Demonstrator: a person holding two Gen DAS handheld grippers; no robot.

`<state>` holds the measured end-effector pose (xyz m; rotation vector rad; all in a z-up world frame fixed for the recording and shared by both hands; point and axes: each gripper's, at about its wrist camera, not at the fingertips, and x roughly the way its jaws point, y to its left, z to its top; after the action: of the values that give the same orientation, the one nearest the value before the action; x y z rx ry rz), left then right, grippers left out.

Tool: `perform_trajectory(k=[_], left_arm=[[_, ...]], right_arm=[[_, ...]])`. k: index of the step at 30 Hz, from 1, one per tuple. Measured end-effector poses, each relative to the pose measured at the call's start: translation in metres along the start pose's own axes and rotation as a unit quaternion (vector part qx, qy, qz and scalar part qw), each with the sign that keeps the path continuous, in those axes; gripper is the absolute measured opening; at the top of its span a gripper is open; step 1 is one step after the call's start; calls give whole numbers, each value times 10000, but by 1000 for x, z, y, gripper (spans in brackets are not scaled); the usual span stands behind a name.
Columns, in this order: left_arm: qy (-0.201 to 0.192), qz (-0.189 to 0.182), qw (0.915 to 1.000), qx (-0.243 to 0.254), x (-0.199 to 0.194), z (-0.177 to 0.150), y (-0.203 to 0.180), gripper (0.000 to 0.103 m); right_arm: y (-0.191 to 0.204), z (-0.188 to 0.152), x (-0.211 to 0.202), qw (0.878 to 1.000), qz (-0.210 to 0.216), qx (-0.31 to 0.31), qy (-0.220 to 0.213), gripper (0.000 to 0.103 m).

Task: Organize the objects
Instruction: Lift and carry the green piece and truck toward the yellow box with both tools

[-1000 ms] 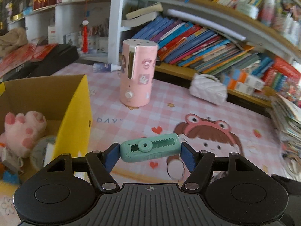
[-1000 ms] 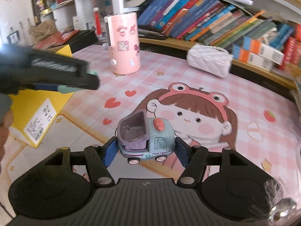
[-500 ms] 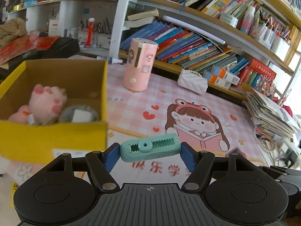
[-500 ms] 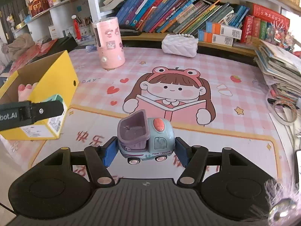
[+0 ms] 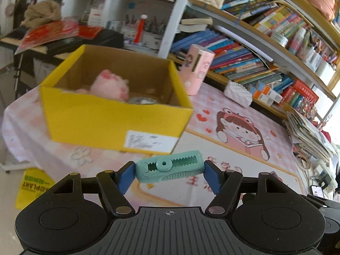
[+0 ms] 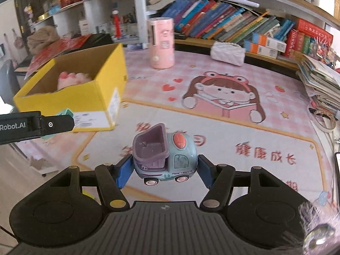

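Crowded study corner: bookshelves [image 6: 233, 23] packed with leaning books run behind a desk covered by a pink cartoon desk mat [image 6: 223, 97].

Largest item on the desk is the yellow cardboard box [image 5: 110, 123], open-topped, at the desk's left end with its labelled wall facing me. It already holds a pink plush paw [image 5: 110, 85] and something greyish beside it that I cannot identify. I read it as the collection bin, hence both my tools are carried on its near side rather than out over the mat.

Pink cylindrical humidifier [image 6: 161, 42] stands upright near the back edge, just right of the box. White quilted purse [image 6: 228, 53] lies further right along the same edge. A stack of papers sits at the right edge.

Left gripper [image 5: 170, 176]: fingers part-open, pressing endwise on a mint-green correction tape dispenser [image 5: 170, 165], held crosswise and level, in the air in front of the box's near wall. The end-on grip keeps its flat faces free for release.

Right gripper [image 6: 162, 170]: fingers fairly narrow, clamped on front and rear of a toy dump truck [image 6: 164, 155], wheels down, above the mat's front half, right of the box.

Neither object is above the box opening yet.
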<state>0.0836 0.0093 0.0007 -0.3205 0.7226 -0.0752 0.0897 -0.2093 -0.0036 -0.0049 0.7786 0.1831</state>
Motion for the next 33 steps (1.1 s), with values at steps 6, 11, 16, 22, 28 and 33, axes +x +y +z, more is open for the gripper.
perform_trajectory(k=[6,11,16,22,28,33], left_arm=[[-31,116,9999,-51,-25,-9,27,69],[-71,268,9996,-30,-42,-15,46,69],[-180,476,9986,133,-57,-15,66,69],[-268,500,9983,146,-73,-18,80,69],[-283,472,9985,83,-83,-21,93,69],[-302,505,9983,-13,-87,-20,102,69]], right_arm=[[30,-13,-8,9999,140,-38,16,62],[54,-21,-11,9995,318,-84,27,62],[77,-28,-14,9989,455,-143,12,62],[104,-30,-20,9977,569,-363,-71,62],[123,-30,-25,9966,629,-520,-130,62],[131,-29,-22,9963,658,-544,-66,62]])
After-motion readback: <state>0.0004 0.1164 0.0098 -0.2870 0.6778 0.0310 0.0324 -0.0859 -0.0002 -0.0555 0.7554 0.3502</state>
